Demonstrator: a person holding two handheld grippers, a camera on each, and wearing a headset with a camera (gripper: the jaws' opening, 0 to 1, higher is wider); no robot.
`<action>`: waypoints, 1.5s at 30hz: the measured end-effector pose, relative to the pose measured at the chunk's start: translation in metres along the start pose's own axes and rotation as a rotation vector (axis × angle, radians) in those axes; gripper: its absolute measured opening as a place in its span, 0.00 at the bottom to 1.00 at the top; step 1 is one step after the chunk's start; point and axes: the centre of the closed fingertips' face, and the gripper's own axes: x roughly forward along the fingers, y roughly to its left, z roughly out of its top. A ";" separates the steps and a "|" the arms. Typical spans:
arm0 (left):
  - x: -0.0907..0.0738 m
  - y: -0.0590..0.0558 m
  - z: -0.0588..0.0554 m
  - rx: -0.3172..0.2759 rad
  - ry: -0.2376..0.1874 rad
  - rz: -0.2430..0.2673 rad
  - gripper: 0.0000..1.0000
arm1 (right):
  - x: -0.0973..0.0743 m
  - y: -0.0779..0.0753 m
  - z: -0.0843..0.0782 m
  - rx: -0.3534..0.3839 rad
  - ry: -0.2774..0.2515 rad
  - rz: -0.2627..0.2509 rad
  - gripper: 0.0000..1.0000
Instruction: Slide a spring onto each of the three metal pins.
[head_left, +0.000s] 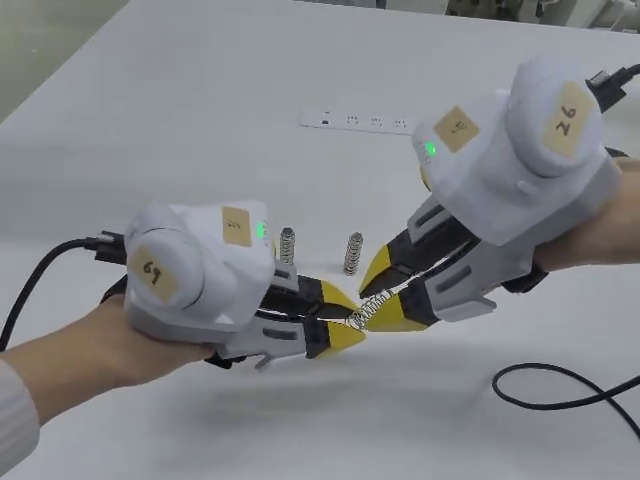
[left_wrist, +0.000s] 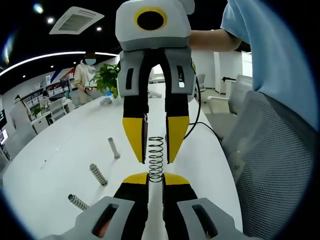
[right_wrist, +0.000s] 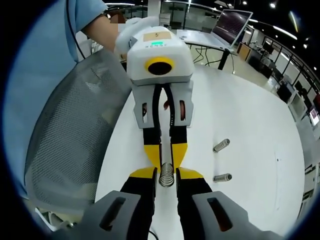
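Mid-frame, the left claw (head_left: 345, 318) and right claw (head_left: 383, 297) each close narrowly on one end of a small coiled steel spring (head_left: 365, 310), apparently handing it over for a better grip; the bare grey metal pin (left_wrist: 114, 148) stands left of centre in the left gripper view
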 end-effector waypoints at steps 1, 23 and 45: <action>0.000 0.000 0.000 0.001 0.001 0.000 0.02 | 0.001 0.000 -0.001 -0.001 0.005 0.000 0.13; 0.000 0.000 -0.001 -0.010 0.002 -0.003 0.02 | 0.003 -0.001 -0.004 -0.011 0.023 0.002 0.08; 0.002 -0.001 0.000 -0.031 -0.009 -0.004 0.02 | 0.002 0.002 -0.005 0.009 0.028 0.010 0.07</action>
